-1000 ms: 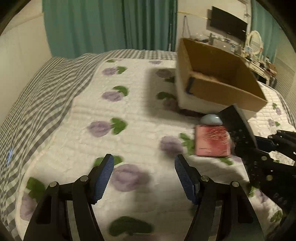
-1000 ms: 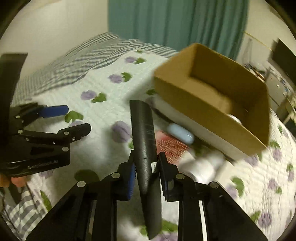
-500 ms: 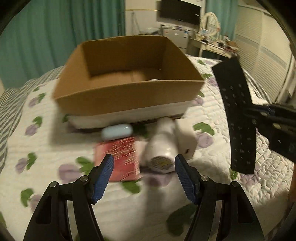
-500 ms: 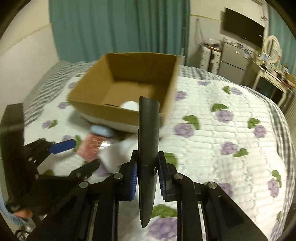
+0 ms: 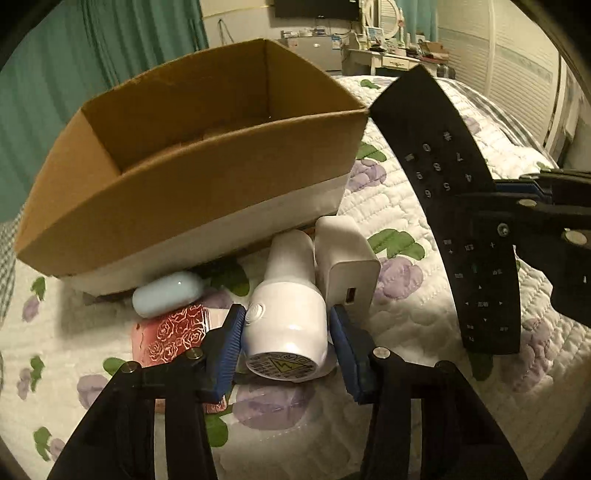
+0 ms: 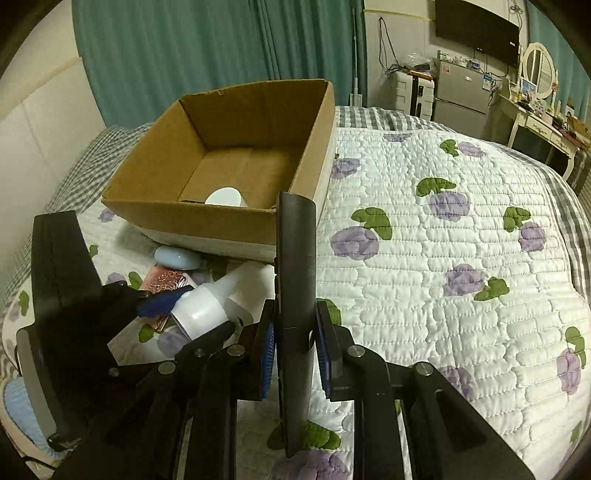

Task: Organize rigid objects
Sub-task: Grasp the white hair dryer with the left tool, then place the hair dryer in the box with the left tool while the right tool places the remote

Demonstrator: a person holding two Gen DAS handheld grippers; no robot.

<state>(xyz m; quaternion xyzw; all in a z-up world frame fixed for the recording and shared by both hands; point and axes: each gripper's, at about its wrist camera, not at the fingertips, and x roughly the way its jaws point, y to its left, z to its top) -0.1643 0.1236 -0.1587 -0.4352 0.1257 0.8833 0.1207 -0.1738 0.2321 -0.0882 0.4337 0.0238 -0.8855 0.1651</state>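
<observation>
My left gripper is open, its blue pads on either side of a white bottle-shaped device lying on the quilt; I cannot tell whether they touch it. Beside it lie a white charger block, a pale blue case and a red rose-patterned box. My right gripper is shut on a black remote, held upright in the air near the cardboard box. The remote also shows in the left wrist view. A white round object lies inside the box.
The bed has a white quilt with purple flowers and a grey checked sheet at its edges. Teal curtains hang behind. A dresser, a fridge and a wall TV stand at the far right.
My left gripper has swung from the bare quilt to the pile and come down around the white device. My right gripper has carried the remote right, toward the box's near corner.
</observation>
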